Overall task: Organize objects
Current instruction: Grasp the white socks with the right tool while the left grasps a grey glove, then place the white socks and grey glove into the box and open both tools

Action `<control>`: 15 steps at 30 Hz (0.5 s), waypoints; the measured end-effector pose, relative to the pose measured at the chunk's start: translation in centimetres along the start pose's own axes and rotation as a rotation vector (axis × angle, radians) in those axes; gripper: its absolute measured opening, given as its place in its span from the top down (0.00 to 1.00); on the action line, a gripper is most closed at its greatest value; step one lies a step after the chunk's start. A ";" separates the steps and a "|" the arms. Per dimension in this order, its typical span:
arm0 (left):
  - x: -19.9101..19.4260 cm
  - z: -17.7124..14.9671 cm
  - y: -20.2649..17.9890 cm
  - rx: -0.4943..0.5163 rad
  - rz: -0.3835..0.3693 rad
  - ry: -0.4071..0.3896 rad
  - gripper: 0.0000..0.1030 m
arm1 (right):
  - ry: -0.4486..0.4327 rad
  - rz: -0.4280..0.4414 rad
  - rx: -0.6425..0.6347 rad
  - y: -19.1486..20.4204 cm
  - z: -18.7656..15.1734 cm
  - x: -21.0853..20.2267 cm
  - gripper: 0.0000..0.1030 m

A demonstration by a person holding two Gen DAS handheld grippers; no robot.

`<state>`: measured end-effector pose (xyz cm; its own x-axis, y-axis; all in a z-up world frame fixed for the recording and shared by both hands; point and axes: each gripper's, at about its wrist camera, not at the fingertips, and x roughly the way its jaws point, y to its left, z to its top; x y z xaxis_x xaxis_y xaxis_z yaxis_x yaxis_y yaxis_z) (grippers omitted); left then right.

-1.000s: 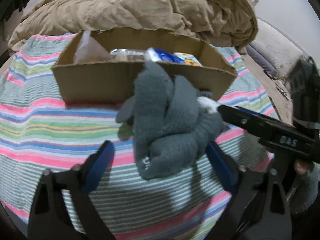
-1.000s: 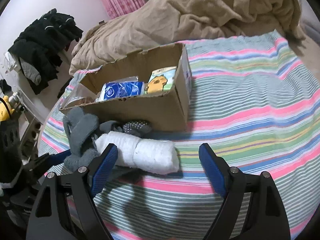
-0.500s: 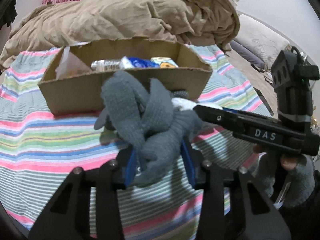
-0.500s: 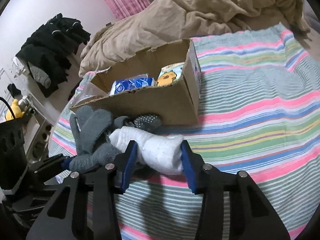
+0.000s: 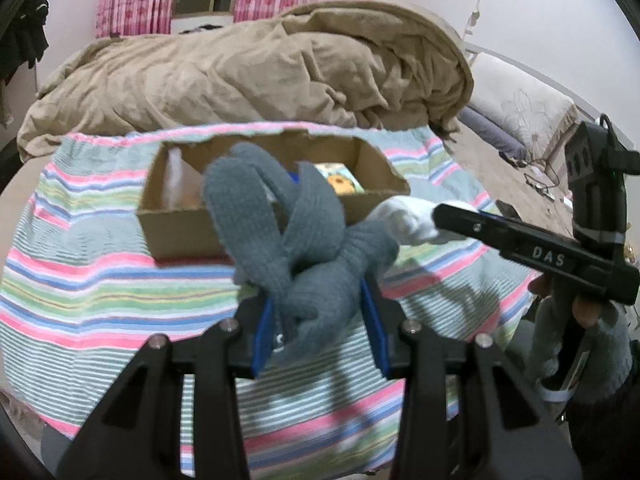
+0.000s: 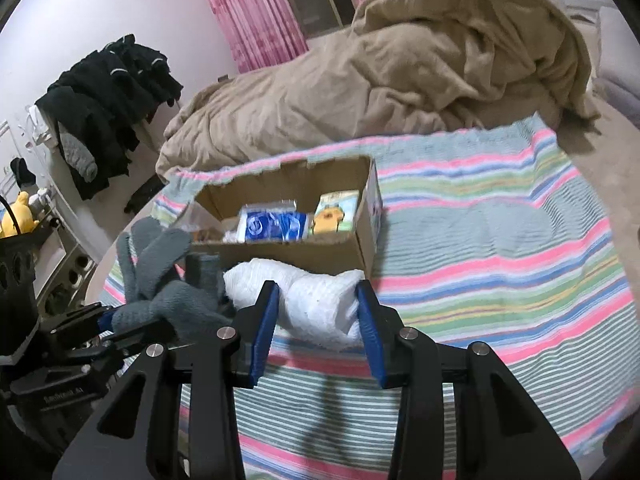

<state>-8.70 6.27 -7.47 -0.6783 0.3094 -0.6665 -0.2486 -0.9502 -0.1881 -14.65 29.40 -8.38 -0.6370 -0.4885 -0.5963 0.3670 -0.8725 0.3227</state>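
Observation:
My left gripper (image 5: 318, 330) is shut on a bundle of grey knit gloves (image 5: 296, 240) and holds it above the striped blanket (image 5: 80, 280), in front of the open cardboard box (image 5: 180, 232). My right gripper (image 6: 318, 326) is shut on a rolled white cloth (image 6: 316, 300), lifted off the blanket near the box's front wall (image 6: 304, 254). The white cloth also shows in the left wrist view (image 5: 408, 220), with the right gripper's finger (image 5: 520, 244) beside it. The grey gloves show at the left of the right wrist view (image 6: 160, 280).
The box holds a blue packet (image 6: 272, 226), a yellow-figure packet (image 6: 334, 216) and clear plastic (image 5: 176, 184). A tan duvet (image 5: 240, 76) lies heaped behind the box. Dark clothes (image 6: 108, 96) hang at the left wall. A pillow (image 5: 524, 116) lies at the right.
Both grippers closed from open, the left on the grey gloves and the right on the white cloth. Both bundles have been lifted off the blanket and sit higher against the box.

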 end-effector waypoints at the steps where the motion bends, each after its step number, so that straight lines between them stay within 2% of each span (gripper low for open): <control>1: -0.4 0.1 0.1 0.003 0.005 -0.009 0.60 | -0.009 -0.001 -0.003 0.1 0.3 -0.3 0.60; 15: -5.2 4.2 1.9 0.001 0.023 -0.148 0.60 | -0.126 0.002 -0.083 2.9 4.9 -3.4 0.60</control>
<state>-8.54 2.99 -1.33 -0.7785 0.2902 -0.5565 -0.2330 -0.9569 -0.1732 -14.76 28.48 -1.87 -0.7143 -0.4925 -0.4972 0.4198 -0.8700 0.2586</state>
